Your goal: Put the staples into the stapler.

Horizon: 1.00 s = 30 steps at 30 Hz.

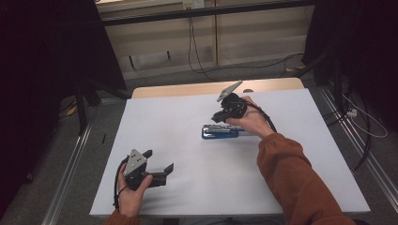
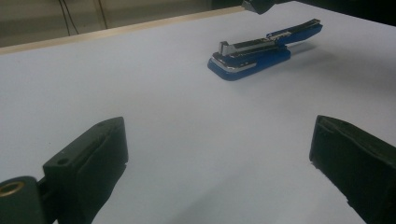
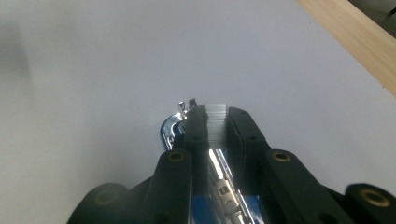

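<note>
A blue stapler with chrome inner parts lies near the middle of the white table. In the left gripper view the stapler has its top arm lifted off the base. My right gripper hovers right over the stapler, pointing down. In the right gripper view its jaws are shut on a short silvery strip of staples, directly above the stapler's chrome front. My left gripper rests low near the table's front left, open with nothing between its fingers.
A bare wooden strip runs along the table's far edge. Cables and dark stand legs lie on the floor behind and beside the table. The person's orange sleeve crosses the table's front right.
</note>
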### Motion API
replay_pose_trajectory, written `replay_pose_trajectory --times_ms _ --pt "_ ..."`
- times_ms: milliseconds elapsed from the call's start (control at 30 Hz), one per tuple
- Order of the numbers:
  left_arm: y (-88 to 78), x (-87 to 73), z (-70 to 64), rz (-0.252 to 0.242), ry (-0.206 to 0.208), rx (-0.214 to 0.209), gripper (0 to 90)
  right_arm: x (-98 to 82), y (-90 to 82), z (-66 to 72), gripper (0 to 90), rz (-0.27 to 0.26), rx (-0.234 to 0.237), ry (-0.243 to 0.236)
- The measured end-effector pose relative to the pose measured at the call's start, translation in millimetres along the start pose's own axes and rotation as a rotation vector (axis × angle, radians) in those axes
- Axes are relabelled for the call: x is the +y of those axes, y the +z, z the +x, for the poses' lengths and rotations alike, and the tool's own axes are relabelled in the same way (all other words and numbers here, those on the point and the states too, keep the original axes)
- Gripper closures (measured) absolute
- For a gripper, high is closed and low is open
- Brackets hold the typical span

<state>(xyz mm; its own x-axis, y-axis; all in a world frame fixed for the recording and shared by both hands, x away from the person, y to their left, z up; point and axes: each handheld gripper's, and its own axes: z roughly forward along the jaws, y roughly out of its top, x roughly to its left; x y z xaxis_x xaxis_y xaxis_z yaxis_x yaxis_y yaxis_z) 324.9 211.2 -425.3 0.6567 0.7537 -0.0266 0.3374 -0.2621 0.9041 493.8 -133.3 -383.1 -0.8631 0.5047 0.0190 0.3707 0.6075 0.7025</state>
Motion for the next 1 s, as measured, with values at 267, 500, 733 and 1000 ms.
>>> replay_pose_trajectory --times_ms 267,500,733,1000 --pt "0.6 -0.4 0.1 0.003 -0.001 -0.003 4.5 4.4 1.7 -5.7 79.0 0.007 -0.005 -0.013" --pt "0.5 -0.4 0.2 0.004 -0.001 -0.002 4.5 2.8 6.7 -10.5 79.0 0.012 -0.014 -0.023" --pt "-0.9 -0.2 1.0 0.0 -0.003 0.022 4.2 4.4 10.6 -13.3 79.0 0.015 0.024 -0.023" --pt "-0.5 -0.4 0.7 0.001 -0.003 0.013 4.2 7.5 11.4 -14.3 79.1 0.006 0.032 -0.07"
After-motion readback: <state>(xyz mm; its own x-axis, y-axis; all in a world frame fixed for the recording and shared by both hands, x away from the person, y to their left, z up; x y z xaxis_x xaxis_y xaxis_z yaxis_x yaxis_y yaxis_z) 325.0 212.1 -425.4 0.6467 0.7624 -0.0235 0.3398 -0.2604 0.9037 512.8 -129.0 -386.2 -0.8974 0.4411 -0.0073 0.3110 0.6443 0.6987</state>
